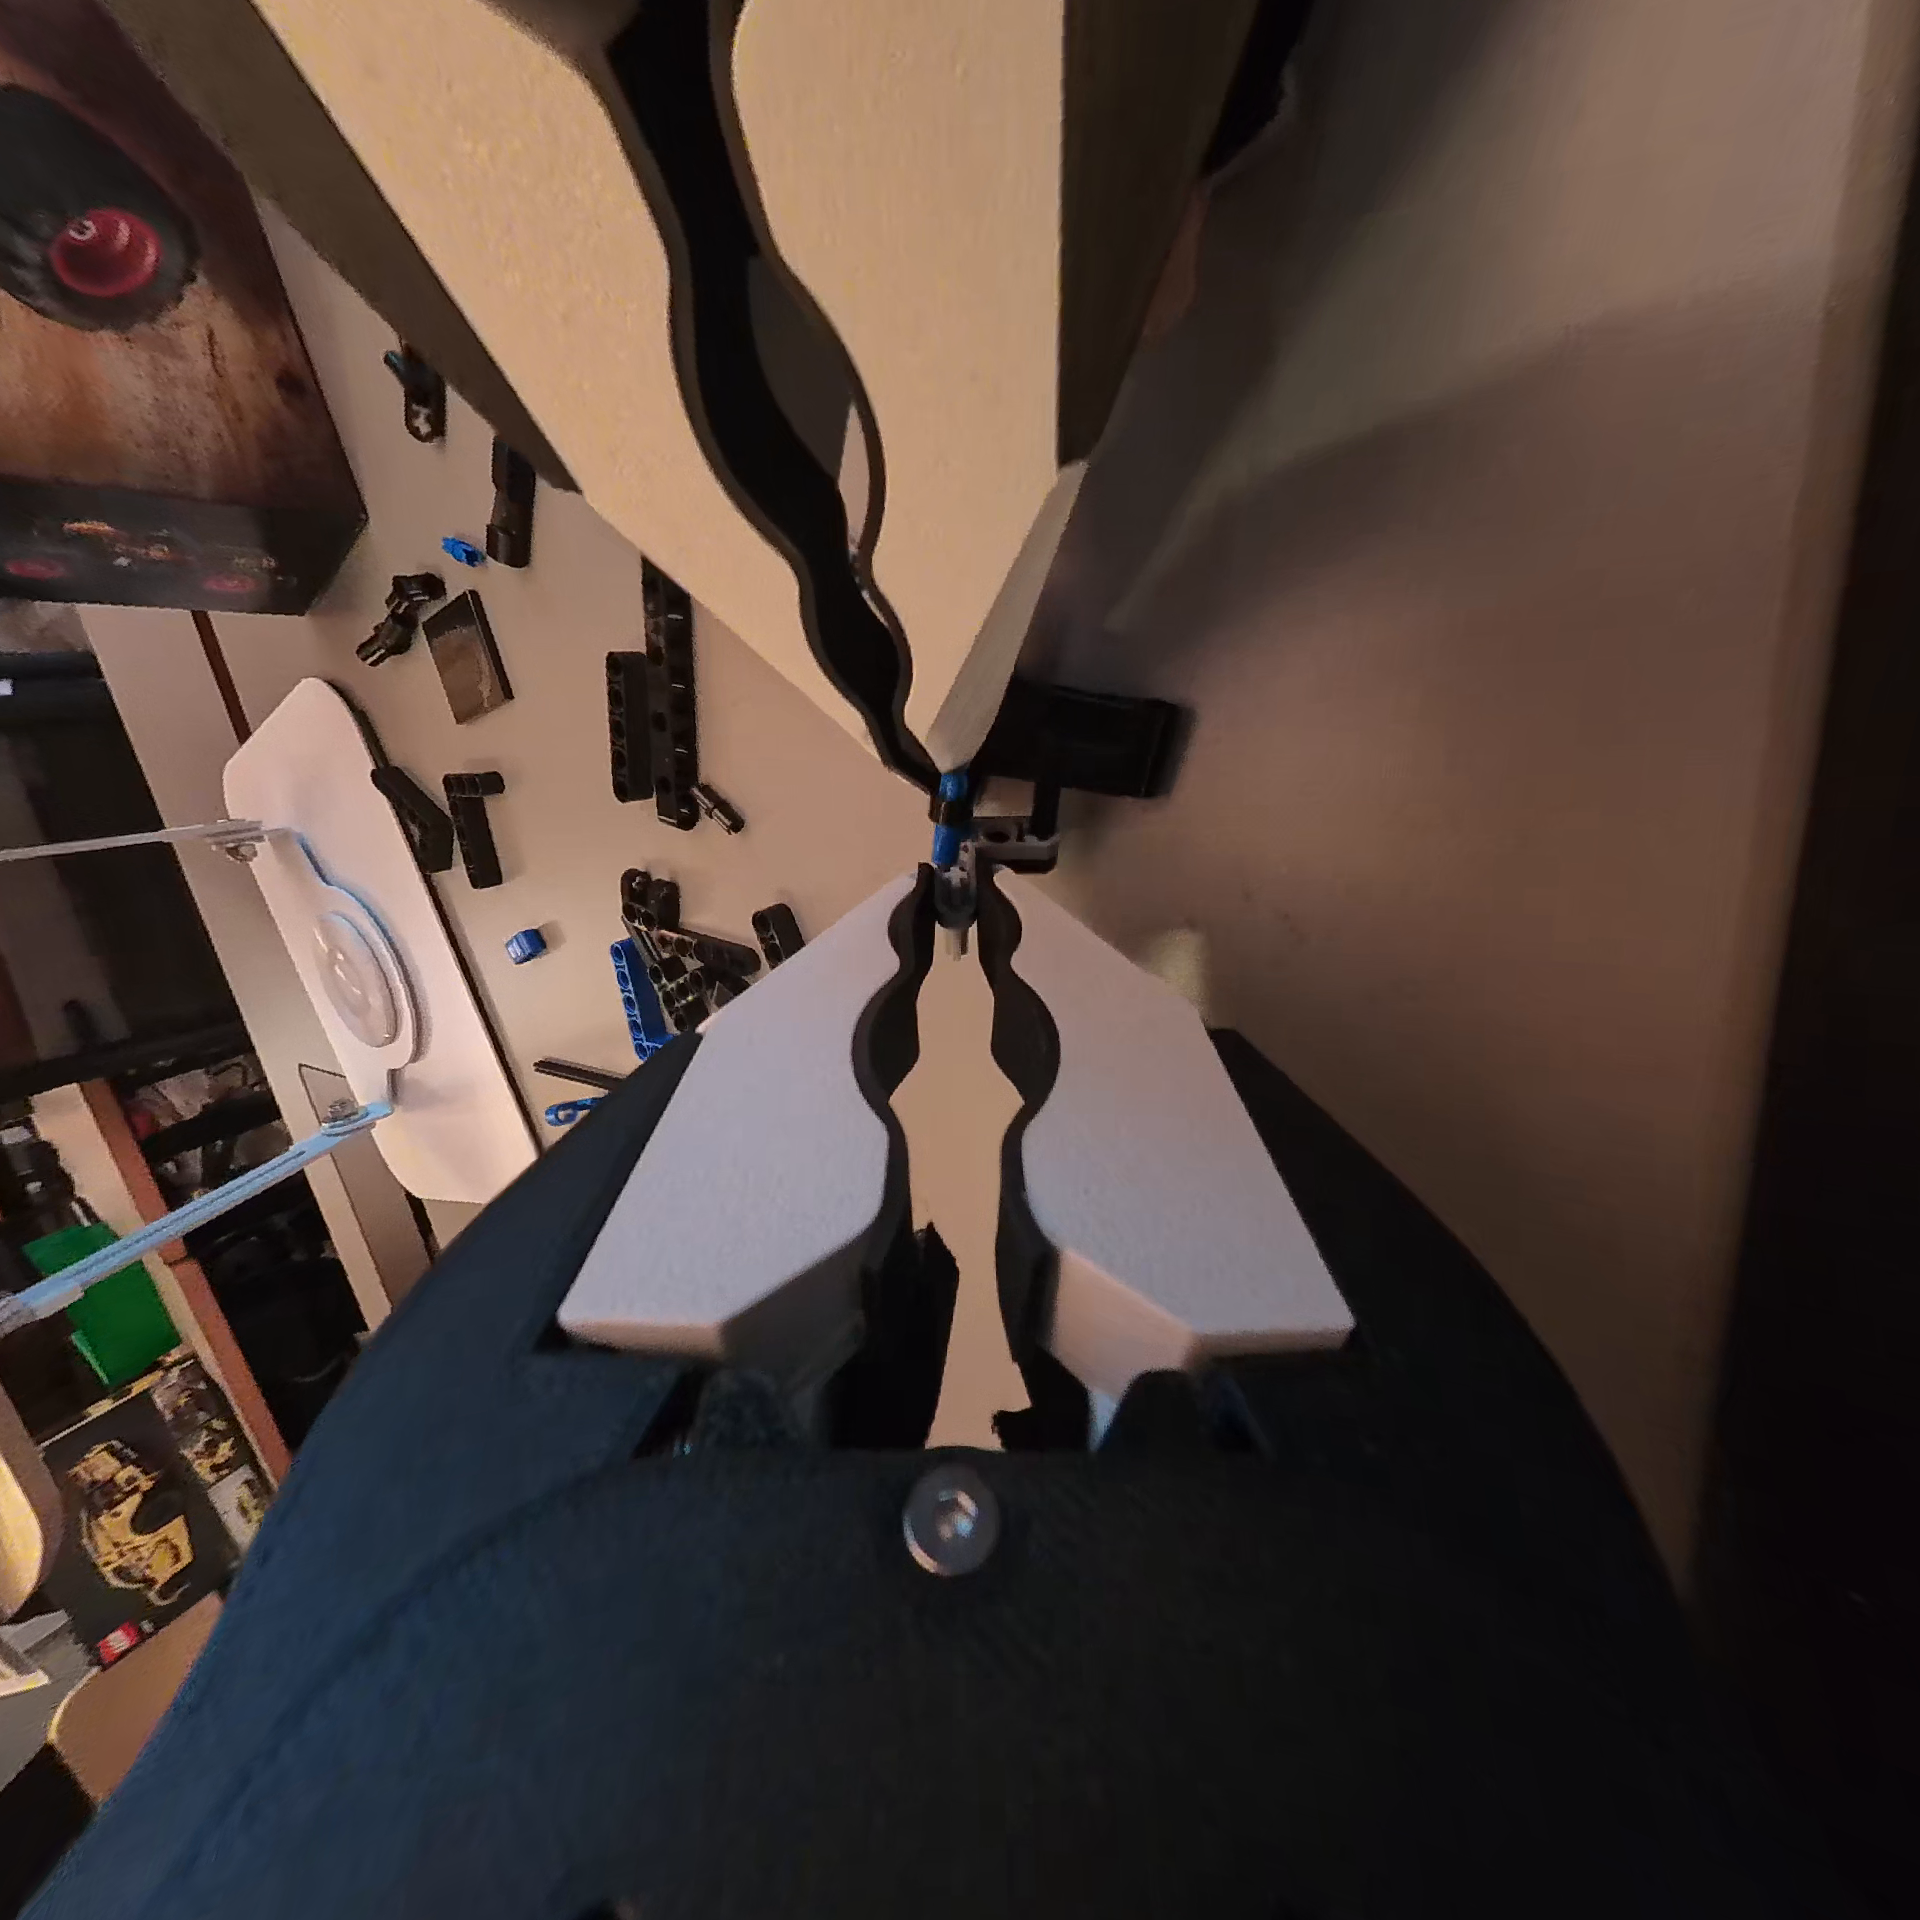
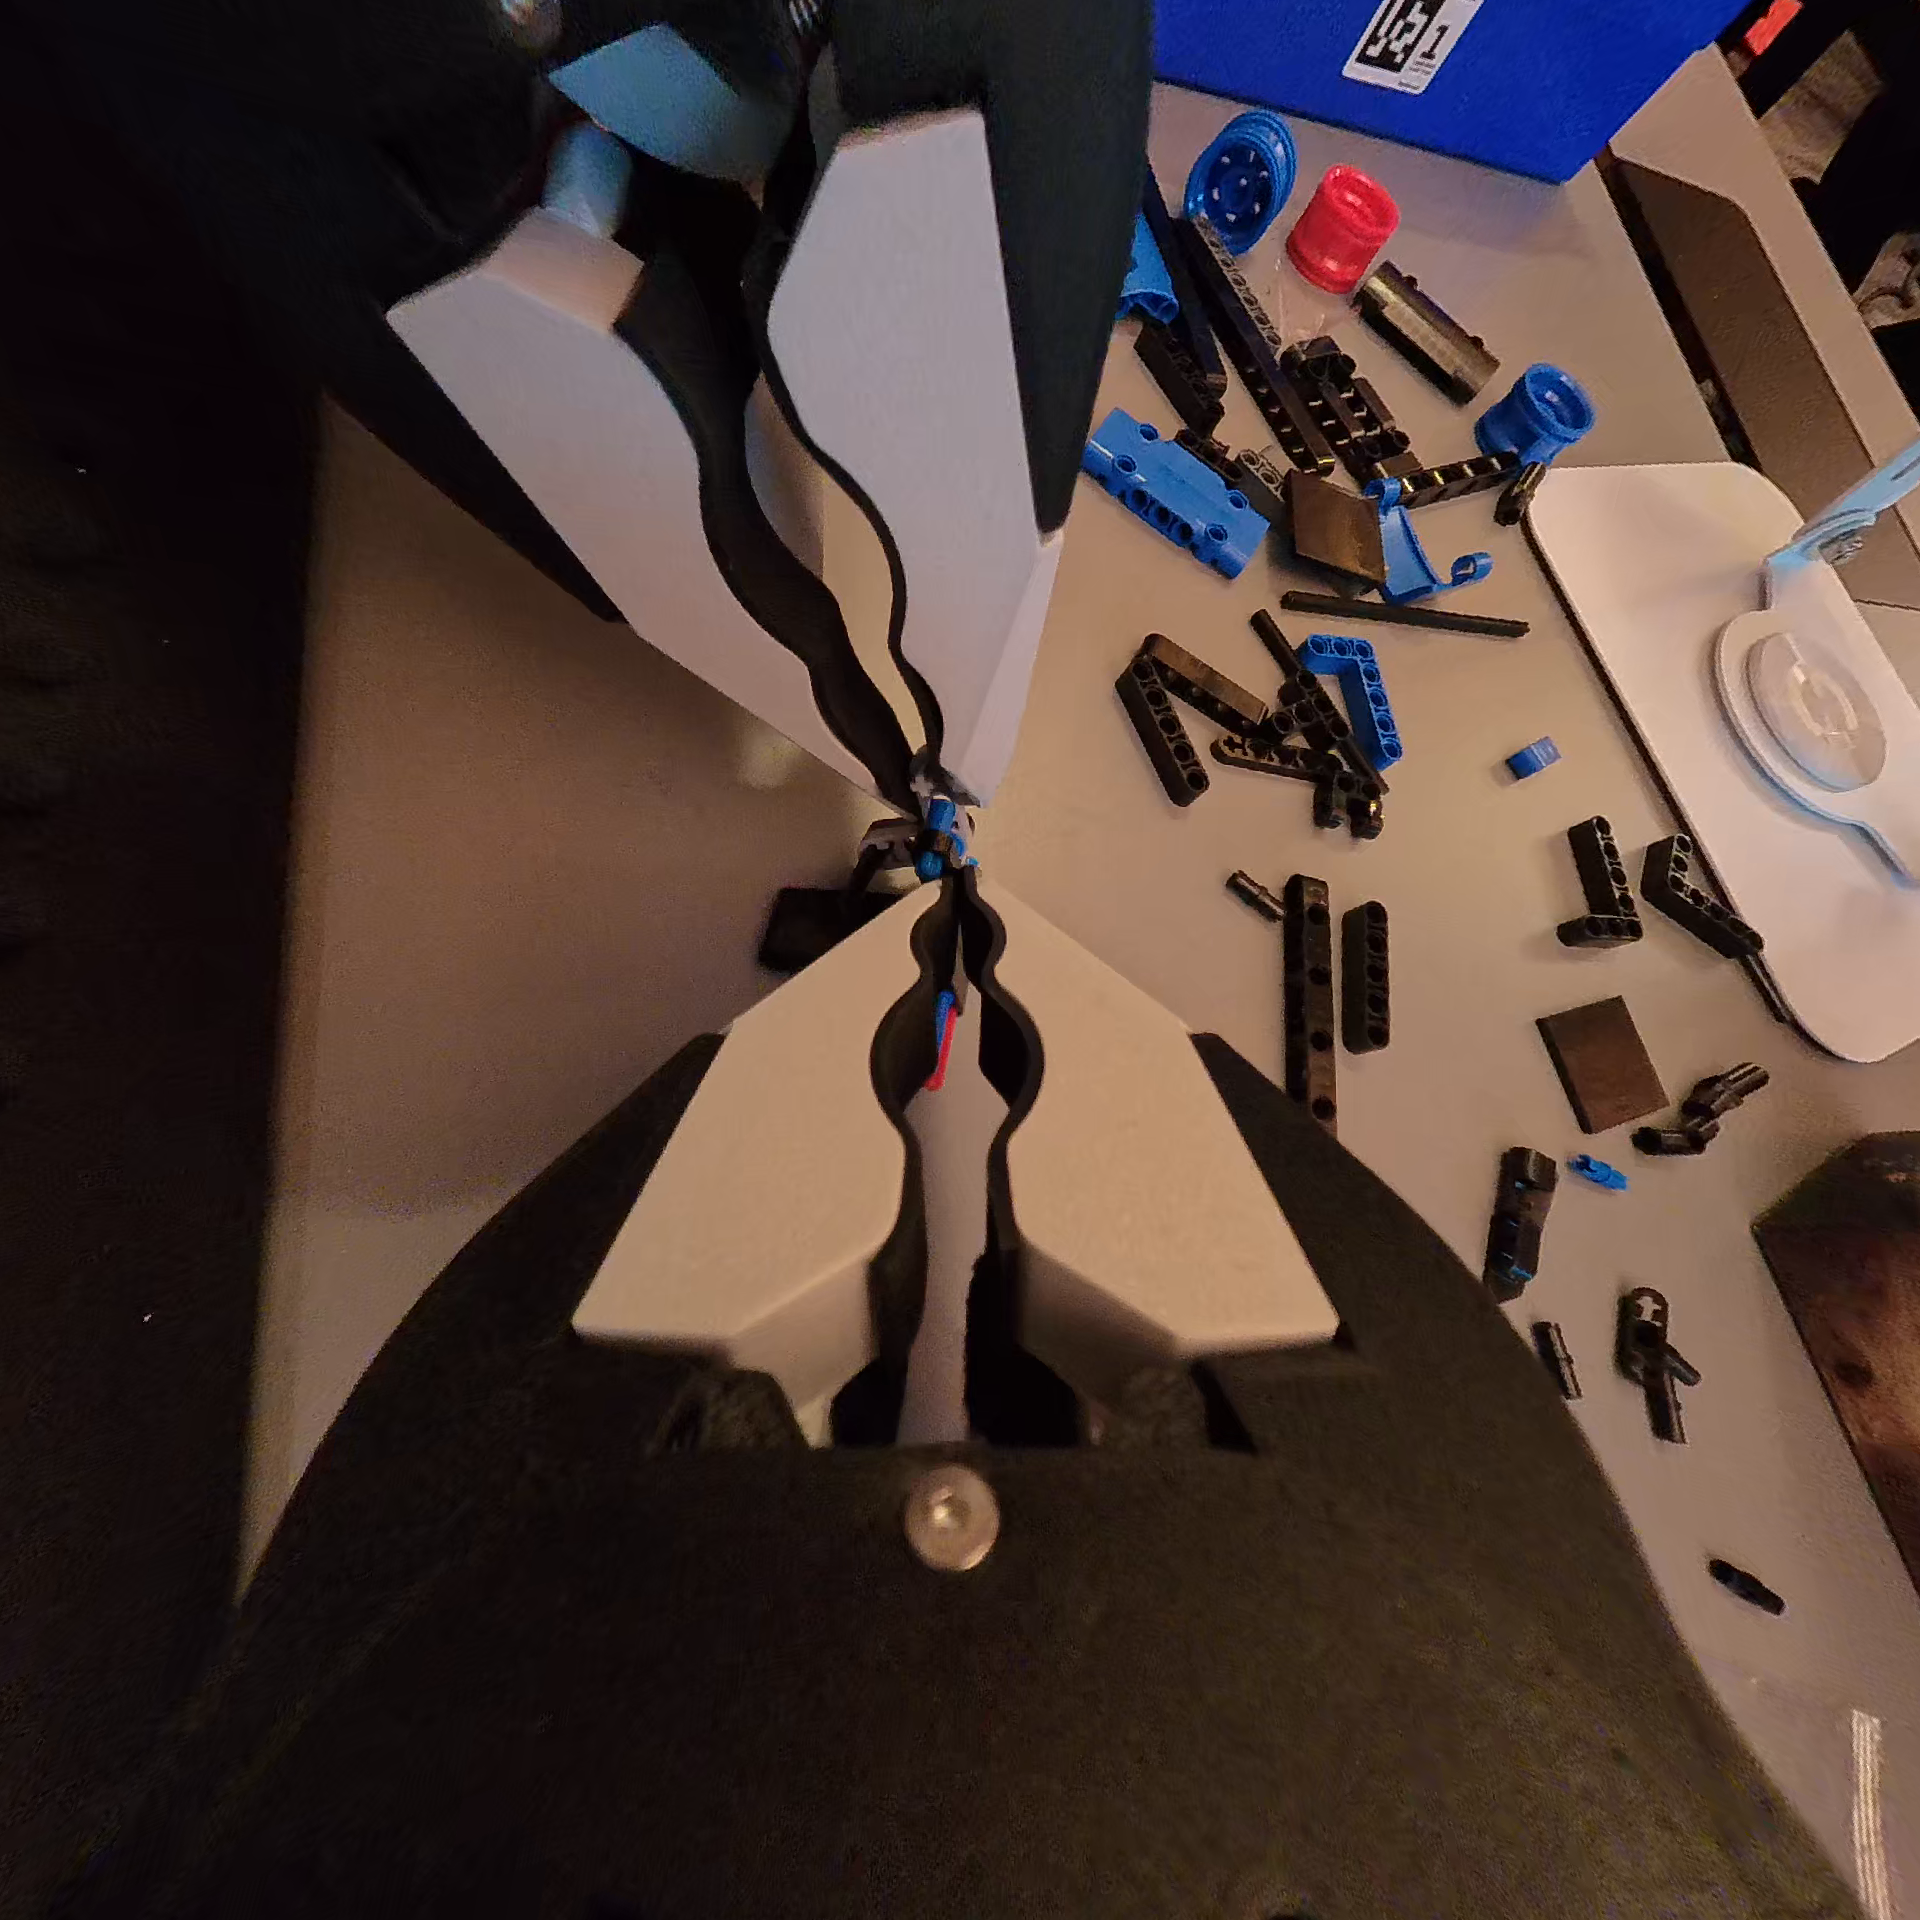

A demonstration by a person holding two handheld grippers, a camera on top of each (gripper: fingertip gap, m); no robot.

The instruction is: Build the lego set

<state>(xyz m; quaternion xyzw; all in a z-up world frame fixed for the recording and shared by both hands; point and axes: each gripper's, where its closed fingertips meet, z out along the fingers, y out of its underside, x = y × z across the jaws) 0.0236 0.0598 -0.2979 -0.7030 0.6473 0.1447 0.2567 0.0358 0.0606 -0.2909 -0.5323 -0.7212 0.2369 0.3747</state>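
— Where's the piece you're building?

— Held up off the table (image 2: pixel 582 727), between my two grippers. It's a small black lego assembly (image 1: pixel 1049 790) with blue pins (image 1: pixel 948 821) at one end — the two sets of tips meet on it nose to nose.

— What does your left gripper (image 1: pixel 954 904) have?

— Its fingers are pinched nearly together on a small grey connector (image 1: pixel 954 896) at the pin end of the assembly, with a pale stub showing just behind the tips.

— And the right?

— My right gripper (image 2: pixel 951 904) comes in from the opposite side, its tips closed tight on the blue pins. A thin red-and-blue sliver (image 2: pixel 943 1039) sits further back between its fingers; I can't tell what it is.

— How are your hands angled?

— Pointed straight at each other, the left tipped so the table runs up its view sideways.

— What's around?

— Loose parts lie well apart from the assembly: black beams (image 2: pixel 1309 977), a blue bent beam (image 2: pixel 1351 686), a blue panel (image 2: pixel 1174 488), two blue wheel hubs (image 2: pixel 1242 177), a red hub (image 2: pixel 1342 223). A white plate (image 2: pixel 1642 582) lies beyond them. A blue bin (image 2: pixel 1538 94) stands at the far edge; I can't see its contents. The set's box (image 1: pixel 156 436) rests at the other end.
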